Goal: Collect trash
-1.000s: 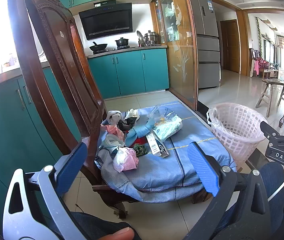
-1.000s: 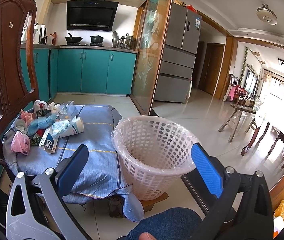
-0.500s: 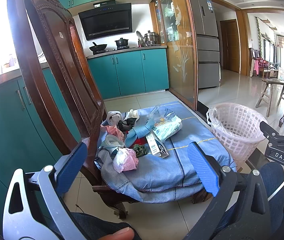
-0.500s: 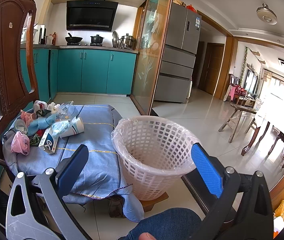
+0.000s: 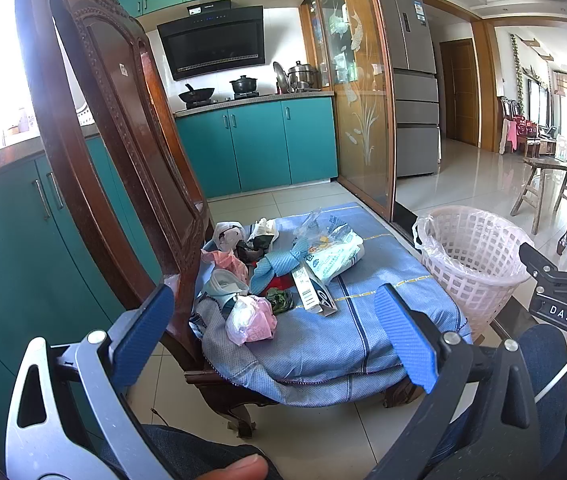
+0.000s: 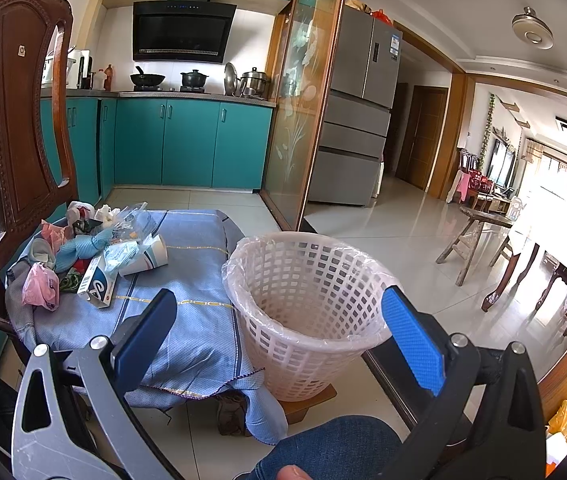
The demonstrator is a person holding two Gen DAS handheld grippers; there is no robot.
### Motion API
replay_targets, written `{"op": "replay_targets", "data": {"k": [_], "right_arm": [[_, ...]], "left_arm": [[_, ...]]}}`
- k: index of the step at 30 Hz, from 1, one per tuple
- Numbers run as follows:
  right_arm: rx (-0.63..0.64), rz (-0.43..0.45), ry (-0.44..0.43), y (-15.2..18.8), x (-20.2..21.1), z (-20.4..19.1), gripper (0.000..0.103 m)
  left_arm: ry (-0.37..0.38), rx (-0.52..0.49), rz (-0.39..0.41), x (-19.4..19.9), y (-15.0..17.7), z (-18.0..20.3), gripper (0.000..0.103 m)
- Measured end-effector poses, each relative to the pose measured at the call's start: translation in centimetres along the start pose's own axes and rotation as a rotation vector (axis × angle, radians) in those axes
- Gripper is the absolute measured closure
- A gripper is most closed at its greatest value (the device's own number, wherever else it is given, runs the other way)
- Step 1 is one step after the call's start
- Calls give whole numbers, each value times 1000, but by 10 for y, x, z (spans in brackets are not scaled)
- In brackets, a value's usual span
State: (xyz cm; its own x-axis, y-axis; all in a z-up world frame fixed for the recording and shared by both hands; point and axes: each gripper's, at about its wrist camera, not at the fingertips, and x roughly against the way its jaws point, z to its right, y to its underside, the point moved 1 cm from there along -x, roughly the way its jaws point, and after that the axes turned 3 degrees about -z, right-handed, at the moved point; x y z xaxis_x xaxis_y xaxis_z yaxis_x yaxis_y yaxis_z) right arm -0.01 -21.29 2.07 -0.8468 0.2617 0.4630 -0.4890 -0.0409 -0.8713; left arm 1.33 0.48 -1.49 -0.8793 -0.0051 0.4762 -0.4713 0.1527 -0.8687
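A heap of trash (image 5: 275, 272) lies on a blue cloth (image 5: 347, 332) over a wooden chair seat: a pink plastic bag (image 5: 253, 318), a white printed packet (image 5: 333, 254), a small carton (image 5: 313, 292), blue wrapping. In the right wrist view the same trash heap (image 6: 91, 256) sits at the left. A white lattice basket (image 6: 307, 312) lined with clear plastic stands right of the chair; the left wrist view has this basket (image 5: 469, 264) at its right. My left gripper (image 5: 275, 338) is open, held back from the heap. My right gripper (image 6: 279, 334) is open in front of the basket.
The chair's tall carved back (image 5: 115, 152) rises at the left. Teal cabinets (image 5: 259, 148) line the kitchen wall, with a glass partition (image 5: 355, 100) and a fridge (image 6: 359, 128) beyond. A wooden stool (image 6: 475, 236) and table stand at the right. A person's knee (image 6: 331, 448) is low in view.
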Motion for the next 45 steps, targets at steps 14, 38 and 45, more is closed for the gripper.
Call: {"op": "replay_targets", "data": {"k": [14, 38, 45], "right_arm": [[-2, 0, 0, 2, -3, 0, 3], [-5, -13, -4, 12, -12, 1, 3], [-6, -22, -5, 13, -16, 0, 3]], "left_arm": [[-1, 1, -1, 0, 0, -1, 3], [-2, 3, -21, -3, 4, 3, 3], [-2, 8, -33, -8, 4, 3, 3]]}}
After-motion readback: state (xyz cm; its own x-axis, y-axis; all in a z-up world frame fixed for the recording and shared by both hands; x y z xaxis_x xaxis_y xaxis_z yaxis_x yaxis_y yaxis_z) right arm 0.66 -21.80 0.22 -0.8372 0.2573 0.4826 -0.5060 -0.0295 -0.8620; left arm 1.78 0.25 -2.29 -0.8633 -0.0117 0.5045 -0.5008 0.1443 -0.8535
